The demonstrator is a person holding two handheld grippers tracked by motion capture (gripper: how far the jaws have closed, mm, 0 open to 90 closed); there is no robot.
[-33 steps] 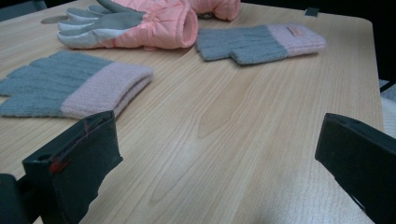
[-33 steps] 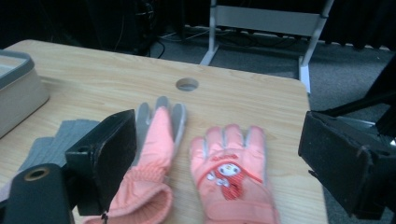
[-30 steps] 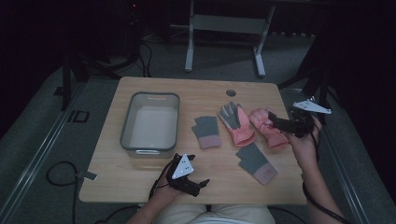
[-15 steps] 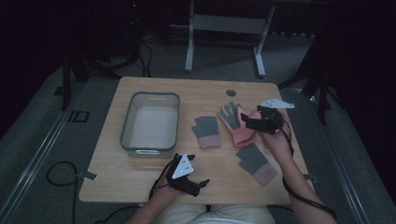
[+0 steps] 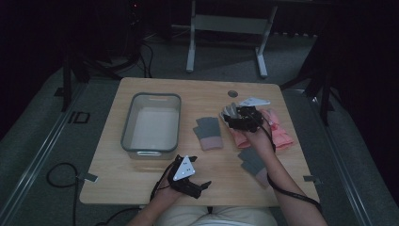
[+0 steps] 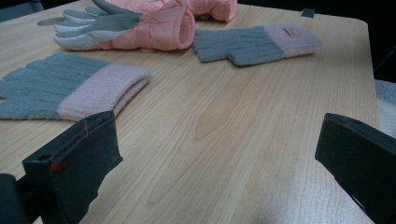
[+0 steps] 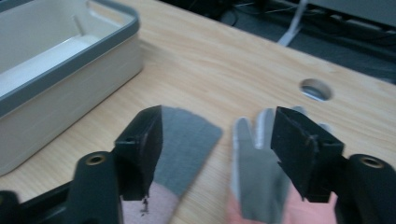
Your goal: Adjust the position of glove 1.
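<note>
We held the right gripper [image 5: 229, 115] spread above the pink ski glove [image 5: 240, 136] at centre frame; the left gripper [image 5: 200, 187], also spread, rested on the worktop [image 5: 141, 176] at lower centre.

You've got four gloves flat on the wooden table [image 5: 141, 176] right of the empty grey-rimmed bin [image 5: 151, 123] — two grey knit mittens with pink cuffs [image 5: 207, 133] [image 5: 254, 162] and two padded pink gloves [image 5: 244, 136] [image 5: 278, 129], one showing a grey palm, side by side.
</note>
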